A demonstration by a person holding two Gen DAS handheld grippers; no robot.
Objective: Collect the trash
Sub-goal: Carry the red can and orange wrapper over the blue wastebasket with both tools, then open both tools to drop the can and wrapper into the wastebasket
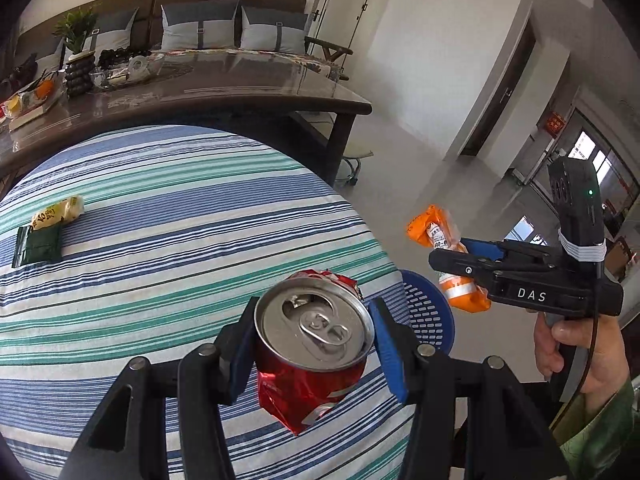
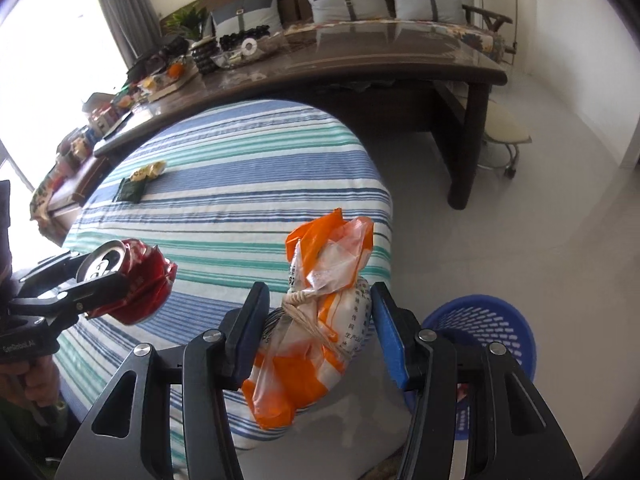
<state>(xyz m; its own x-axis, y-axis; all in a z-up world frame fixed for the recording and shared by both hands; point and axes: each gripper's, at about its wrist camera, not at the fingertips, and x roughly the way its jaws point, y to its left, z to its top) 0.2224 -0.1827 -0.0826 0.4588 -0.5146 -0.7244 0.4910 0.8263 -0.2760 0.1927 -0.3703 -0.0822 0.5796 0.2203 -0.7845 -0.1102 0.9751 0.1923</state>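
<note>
Both pieces of trash are off the surface and in the air, which makes sense if they are headed for the blue basket [image 2: 486, 322] on the floor past the striped cloth's [image 1: 168, 184] right edge. The left tongs [image 1: 314, 342] pinch a crushed red can [image 1: 312, 360] just under its lid, blue pads pressed on opposite sides of the rim; that is the stiffest part of a crumpled can, so I judge the grip sound, with the dented body hanging free below. The right tongs [image 2: 320, 328] squeeze a tied orange-and-white bag [image 2: 316, 320] at its middle, close to the string knot, where the bundle is firm rather than loose film. In the left view the right tongs sit beyond the cloth's edge, above and just beside the basket, so the bag looks nearer its drop than the can, which hangs over the cloth near its right edge. Two more bits lie well apart from all this on the far left of the cloth: a yellow wrapper [image 1: 60, 212] and a dark green packet [image 1: 38, 246], touching each other. They seem left for a later trip, since both hands are full. Behind stands a dark table [image 1: 240, 92] with clutter.
</note>
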